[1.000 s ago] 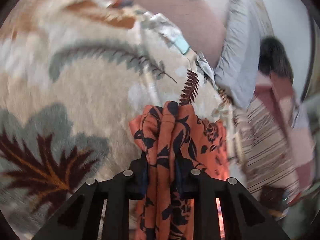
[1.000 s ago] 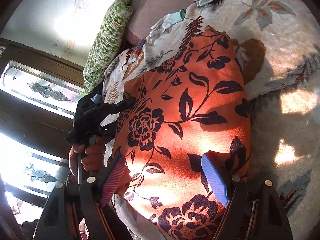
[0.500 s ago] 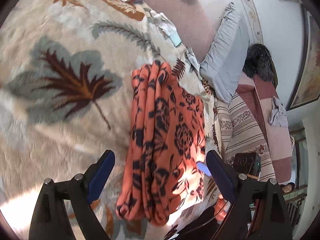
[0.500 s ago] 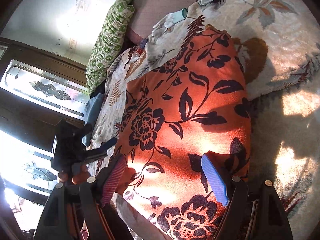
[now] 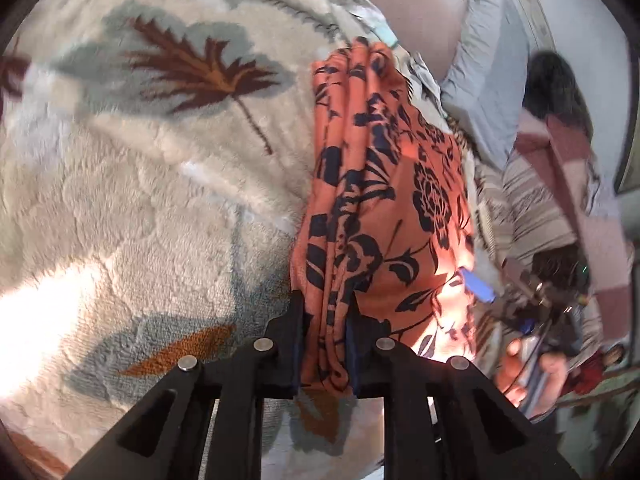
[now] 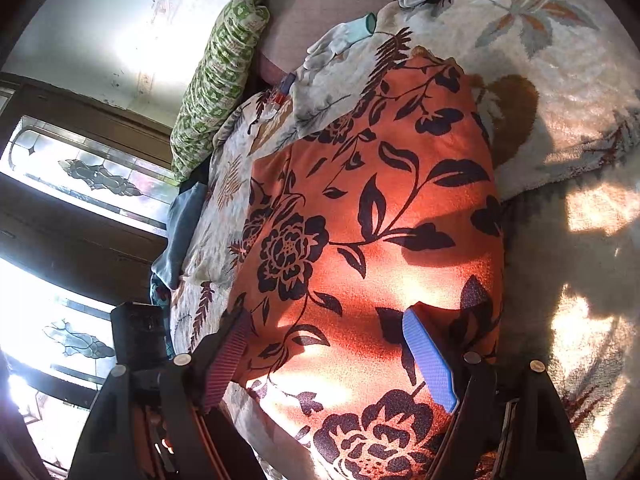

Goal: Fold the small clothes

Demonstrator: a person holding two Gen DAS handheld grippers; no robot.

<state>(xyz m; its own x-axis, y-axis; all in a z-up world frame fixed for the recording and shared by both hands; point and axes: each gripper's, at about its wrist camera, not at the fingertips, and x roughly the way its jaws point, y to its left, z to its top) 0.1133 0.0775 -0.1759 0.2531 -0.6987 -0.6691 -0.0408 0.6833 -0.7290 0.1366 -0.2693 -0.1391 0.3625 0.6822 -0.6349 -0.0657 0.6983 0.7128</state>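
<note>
Left gripper (image 5: 326, 344), jaws just closed, pinches the folded edge of the orange cloth (image 5: 384, 200) at lower centre — right gripper (image 6: 336, 360) gapes wide over it, unclamped.

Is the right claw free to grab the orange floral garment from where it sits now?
Probably yes: the right claw stands open astride the orange floral garment, nothing between its pads and the cloth.
</note>
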